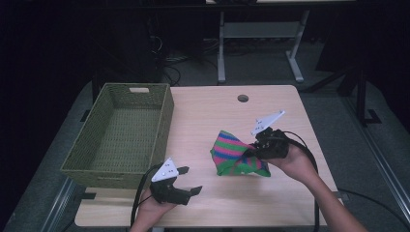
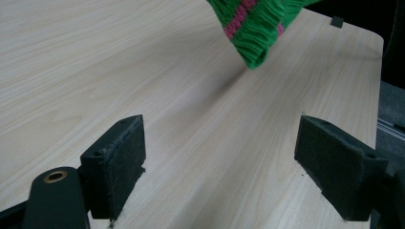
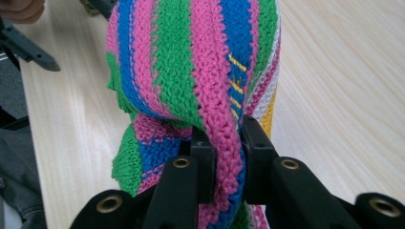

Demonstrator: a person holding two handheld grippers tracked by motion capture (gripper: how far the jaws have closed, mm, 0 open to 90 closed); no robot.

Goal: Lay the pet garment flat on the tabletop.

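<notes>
Hanging bunched, knitted cloth (image 1: 237, 154), green-pink-blue stripes

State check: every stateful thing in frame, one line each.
Striped knitted cloth: bunched, pinched in the right gripper, partly lifted off the table.
Green woven basket: upright, empty.
Right gripper: shut on the cloth.
Left gripper: open, nothing between its jaws.
Light wooden table: holds the basket.
</notes>
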